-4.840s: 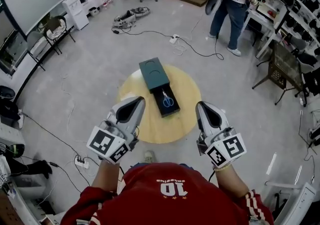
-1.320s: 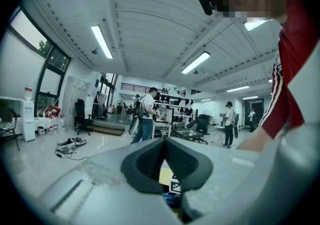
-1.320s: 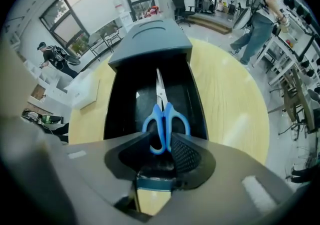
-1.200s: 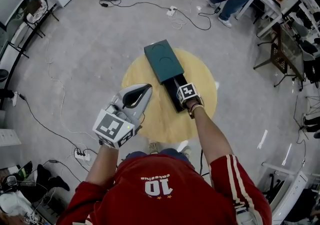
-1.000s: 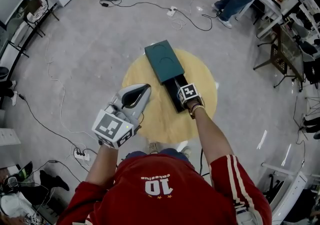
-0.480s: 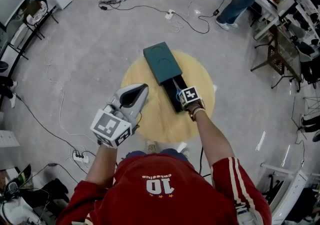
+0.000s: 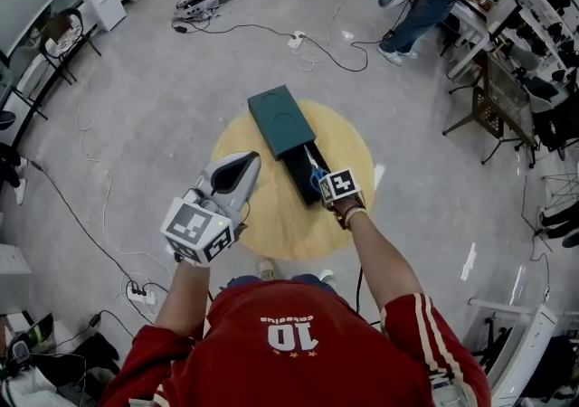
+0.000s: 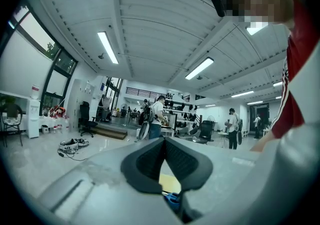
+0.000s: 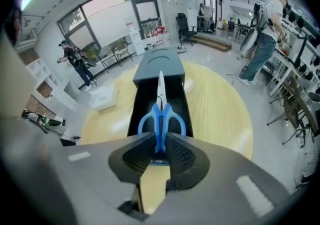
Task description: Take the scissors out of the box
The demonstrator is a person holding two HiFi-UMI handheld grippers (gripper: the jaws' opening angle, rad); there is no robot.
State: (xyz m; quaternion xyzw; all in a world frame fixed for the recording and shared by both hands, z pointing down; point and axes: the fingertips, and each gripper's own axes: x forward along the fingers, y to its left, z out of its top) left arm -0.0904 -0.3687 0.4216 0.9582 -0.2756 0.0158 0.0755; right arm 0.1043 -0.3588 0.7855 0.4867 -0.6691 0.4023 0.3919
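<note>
Scissors [image 9: 161, 114] are sitting pinched in the right tongs [image 9: 160, 145], whose jaws are pressing narrowly on the blue handles where the two loops meet. The blades are pointing straight away from the tongs, running along the open black tray of the box [image 9: 159, 61] toward its green sleeve, over the round worktop [image 9: 220, 114]. Whether they are hanging clear of the tray, I cannot tell. The left tongs [image 8: 163, 141] are waiting off to the side, closed on nothing. The way out, I'd judge, is lying upward and back along that axis.
</note>
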